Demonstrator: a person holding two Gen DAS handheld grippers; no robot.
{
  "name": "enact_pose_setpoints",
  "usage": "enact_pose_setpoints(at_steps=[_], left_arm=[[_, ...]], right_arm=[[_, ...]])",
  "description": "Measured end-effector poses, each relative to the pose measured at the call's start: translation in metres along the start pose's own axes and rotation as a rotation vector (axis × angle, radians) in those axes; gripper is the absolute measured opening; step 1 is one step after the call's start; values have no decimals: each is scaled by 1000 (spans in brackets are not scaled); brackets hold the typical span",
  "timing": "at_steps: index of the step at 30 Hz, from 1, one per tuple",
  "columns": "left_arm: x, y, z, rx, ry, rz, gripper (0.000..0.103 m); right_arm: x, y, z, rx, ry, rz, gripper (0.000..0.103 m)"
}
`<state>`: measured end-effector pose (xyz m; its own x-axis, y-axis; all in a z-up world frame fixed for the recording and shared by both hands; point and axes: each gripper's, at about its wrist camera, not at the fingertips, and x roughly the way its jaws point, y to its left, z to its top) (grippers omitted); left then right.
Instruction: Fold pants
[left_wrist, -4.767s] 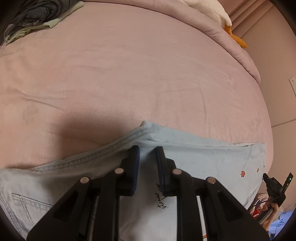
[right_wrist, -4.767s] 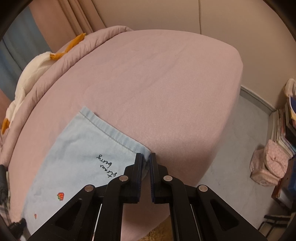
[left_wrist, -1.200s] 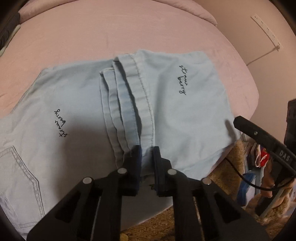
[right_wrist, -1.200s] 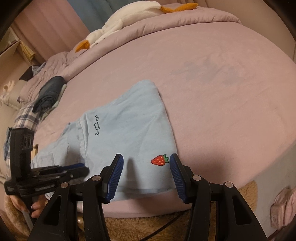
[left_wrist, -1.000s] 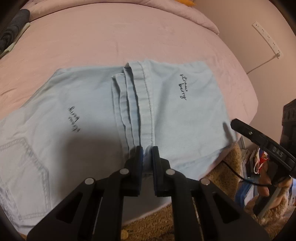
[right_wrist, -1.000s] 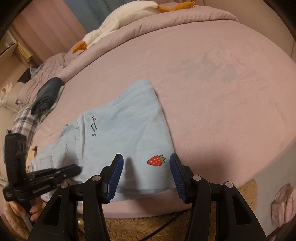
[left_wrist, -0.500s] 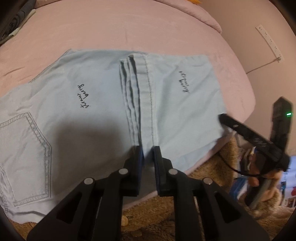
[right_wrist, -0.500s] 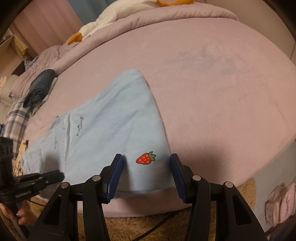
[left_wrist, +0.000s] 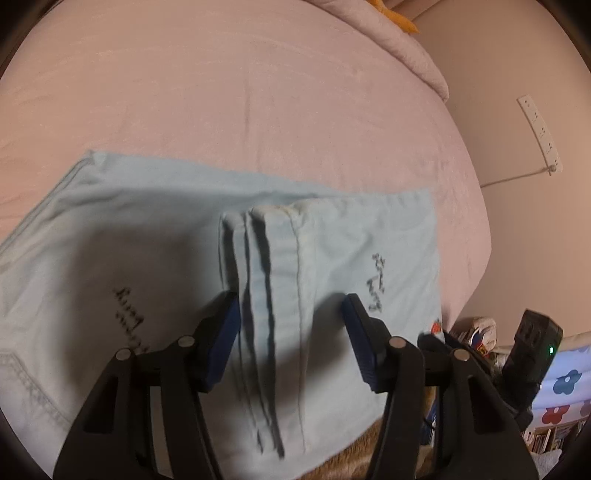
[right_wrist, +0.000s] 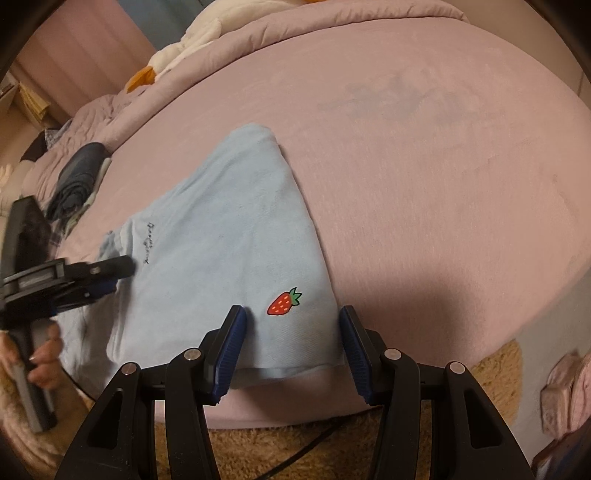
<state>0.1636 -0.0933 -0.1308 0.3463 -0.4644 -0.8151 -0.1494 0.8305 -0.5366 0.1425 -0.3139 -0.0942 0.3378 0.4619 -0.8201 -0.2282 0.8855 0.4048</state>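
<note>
While the pants (left_wrist: 155, 236) lie flat on the pink bed (left_wrist: 221, 92), near its front edge, both tools are let go and hold nothing

Over on the left, the left gripper (left_wrist: 291, 321) has its blue fingers (left_wrist: 221, 332) spread wide, one on each side of the stacked leg hems (left_wrist: 269, 266). They sit right over the cloth, but I cannot tell if they touch it. These hems are a few layers laid on top of each other. If the fingers bump them or drag on the way out, the layers could slide apart and the neat edge would go crooked. The picture here is a bit blurry, so it looks like this tool is moving, and a fast pull would make that worse

Next comes the front edge of the pants, which hangs a little past the bed over the fuzzy rug (right_wrist: 332, 443). A tug that way could make the whole thing slip down

Over on the right, the right gripper (right_wrist: 291, 339) is also open wide, with the little strawberry (right_wrist: 284, 301) between its fingers (right_wrist: 231, 343). If it grabs only the top layer for the next fold, the bottom layer stays behind and the fold gets lumpy. If it grabs too close to the corner, the cloth could pop out halfway
</note>
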Motion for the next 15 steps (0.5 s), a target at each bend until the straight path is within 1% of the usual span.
enact_pose_setpoints(at_steps=[2,3,4,5,6,7,9,11,13,15], left_arm=[[-1,-1,1,-47,-4,-7,53],[0,-2,2,-55,-6,-22,49],[1,-1,0,-56,0,-49,28],[6,-2,-1,-70,33,-106,14],[18,-2,-6,-92,96,-145,15],[21,-6,-9,-87,96,-143,14],[15,-14,-14,-32,44,-99,12],[7,-19,-17,-20,24,-58,10],[-8,-31,-21,15,-13,-34,9],[-28,-32,-23,49,-50,-20,9]], right_arm=[[0,-1,-1,2,-2,0,52],[0,-1,-1,1,-3,1,52],[0,-1,-1,0,-3,2,52],[0,-1,-1,-1,-2,3,52],[1,-1,0,0,-2,4,52],[1,-1,0,1,-2,4,52],[1,-1,0,2,-5,4,52],[0,-1,-1,1,-4,6,52],[-2,-1,0,5,4,10,52],[-6,0,0,-1,4,11,52]])
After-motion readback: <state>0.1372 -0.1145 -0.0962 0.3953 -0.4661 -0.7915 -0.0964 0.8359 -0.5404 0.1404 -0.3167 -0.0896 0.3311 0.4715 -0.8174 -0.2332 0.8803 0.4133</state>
